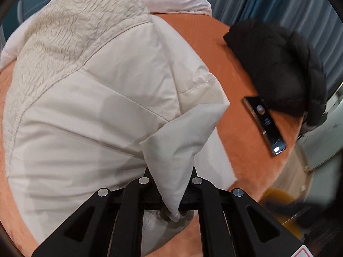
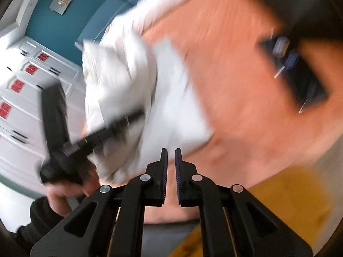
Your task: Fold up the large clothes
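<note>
A cream padded jacket [image 1: 96, 96] with a fleecy panel lies spread on the orange bed cover [image 1: 235, 81]. My left gripper [image 1: 171, 169] is shut on a corner of the jacket, and the pinched fabric rises in a peak between its fingers. In the blurred right wrist view the jacket [image 2: 175, 98] lies ahead and to the left. There a hand [image 2: 60, 192] holds the left gripper [image 2: 133, 115] against the jacket's left side. My right gripper [image 2: 171, 152] hovers just off the jacket's near edge over the orange cover [image 2: 235, 85]. Its jaws are nearly together with nothing between them.
A black garment [image 1: 278, 64] lies at the bed's far right with a phone [image 1: 265, 124] beside it, also visible as the phone [image 2: 300, 75]. Pale bedding [image 1: 175, 0] lies beyond the jacket. A yellow cloth [image 2: 289, 203] is near right. White cupboards [image 2: 21, 85] stand left, blue curtains [image 1: 278, 0] behind.
</note>
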Motion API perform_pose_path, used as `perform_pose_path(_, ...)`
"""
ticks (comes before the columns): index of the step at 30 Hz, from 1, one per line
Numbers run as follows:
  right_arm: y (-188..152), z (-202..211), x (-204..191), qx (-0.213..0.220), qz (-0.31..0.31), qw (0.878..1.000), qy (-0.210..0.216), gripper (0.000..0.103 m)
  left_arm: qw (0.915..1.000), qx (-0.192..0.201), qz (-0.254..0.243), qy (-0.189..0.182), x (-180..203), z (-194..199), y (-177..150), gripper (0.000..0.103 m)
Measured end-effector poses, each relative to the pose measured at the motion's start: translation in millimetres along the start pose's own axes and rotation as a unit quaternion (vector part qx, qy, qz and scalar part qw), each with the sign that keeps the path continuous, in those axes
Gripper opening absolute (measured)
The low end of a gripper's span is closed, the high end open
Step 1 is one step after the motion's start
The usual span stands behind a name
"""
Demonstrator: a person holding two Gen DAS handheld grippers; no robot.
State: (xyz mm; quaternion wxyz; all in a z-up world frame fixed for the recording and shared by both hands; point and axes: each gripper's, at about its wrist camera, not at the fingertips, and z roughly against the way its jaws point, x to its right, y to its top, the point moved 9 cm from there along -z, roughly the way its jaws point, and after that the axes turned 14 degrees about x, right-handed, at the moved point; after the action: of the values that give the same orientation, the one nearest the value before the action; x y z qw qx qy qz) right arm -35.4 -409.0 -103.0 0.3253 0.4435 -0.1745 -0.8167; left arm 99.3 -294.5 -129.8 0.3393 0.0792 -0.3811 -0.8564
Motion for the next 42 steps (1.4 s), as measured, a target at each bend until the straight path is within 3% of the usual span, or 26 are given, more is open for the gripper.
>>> perform_pose_path(3, 45.9, 6.8, -30.1, 0.038, 0.054, 0.998, 0.002, 0.009, 0.9990, 0.006, -0.041, 0.020, 9.1, -6.4, -6.3, 0.004)
perform_pose_path(4, 53.7, 10.4, -45.8, 0.045, 0.069, 0.997, 0.007, 0.018, 0.9988, 0.008, -0.043, 0.024, 9.6, -6.5, -7.1, 0.004)
perform_pose_path(5, 71.4, 5.4, -65.6, 0.055, 0.095, 0.994, 0.015, 0.036, 0.9988, 0.011, -0.039, 0.026, 9.0, -6.0, -7.8, 0.004)
perform_pose_path(7, 96.2, -14.7, -98.9, 0.063, 0.141, 0.987, 0.032, 0.053, 0.9991, 0.013, -0.031, 0.027, 7.5, -4.7, -8.8, 0.004)
perform_pose_path(10, 121.1, -76.2, -154.3, 0.015, 0.185, 0.980, 0.070, 0.053, 0.9988, 0.013, -0.035, 0.032, 10.4, -3.3, -9.9, 0.004)
perform_pose_path(13, 126.2, -137.0, -176.3, -0.045, 0.200, 0.977, 0.065, 0.051, 0.9979, 0.013, -0.049, 0.040, 14.0, -0.6, -9.9, 0.004)
perform_pose_path(15, 116.6, -157.7, -181.7, -0.073, 0.216, 0.973, 0.044, 0.040, 0.9991, 0.012, -0.024, 0.034, 11.3, -1.4, -10.5, 0.005)
perform_pose_path(17, 114.3, -162.9, -173.0, -0.079, 0.228, 0.969, 0.046, 0.022, 0.9988, 0.022, -0.031, 0.032, 11.3, 5.9, -7.6, 0.006)
perform_pose_path(20, 116.7, -152.6, -151.4, -0.071, 0.225, 0.970, 0.051, 0.010, 0.9988, 0.036, -0.032, 0.008, 17.0, 27.1, -4.7, 0.010)
perform_pose_path(22, 123.0, -156.1, -142.2, -0.056, 0.219, 0.974, 0.034, 0.009, 0.9983, 0.053, -0.007, -0.025, 21.5, 54.9, -1.4, 0.014)
perform_pose_path(25, 116.7, -165.7, -101.8, -0.042, 0.157, 0.987, 0.009, 0.009, 0.9928, 0.099, 0.021, -0.065, 23.1, 104.6, 6.1, 0.020)
perform_pose_path(27, 108.4, -181.0, -63.7, -0.049, 0.115, 0.992, -0.012, 0.011, 0.9895, 0.127, 0.033, -0.059, 13.6, 126.8, 12.1, 0.040)
perform_pose_path(30, 96.4, -190.0, -33.7, -0.053, 0.063, 0.997, -0.017, 0.011, 0.9883, 0.141, 0.053, -0.021, -14.3, 135.4, 24.7, 0.040)
perform_pose_path(32, 96.9, -188.3, -34.2, -0.055, 0.042, 0.998, -0.009, 0.011, 0.9882, 0.127, 0.085, 0.004, -35.5, 121.9, 30.0, 0.040)
perform_pose_path(35, 107.6, -172.9, -54.0, -0.051, 0.068, 0.996, -0.007, 0.014, 0.9871, 0.104, 0.119, 0.026, -57.1, 98.8, 32.8, 0.040)
perform_pose_path(39, 133.7, -128.0, -93.7, 0.006, 0.131, 0.991, -0.014, 0.015, 0.9879, 0.088, 0.116, 0.053, -67.8, 80.5, 28.0, 0.039)
perform_pose_path(42, 136.3, -107.1, -127.4, 0.026, 0.159, 0.987, 0.009, 0.015, 0.9872, 0.084, 0.120, 0.063, -72.1, 74.4, 19.7, 0.039)
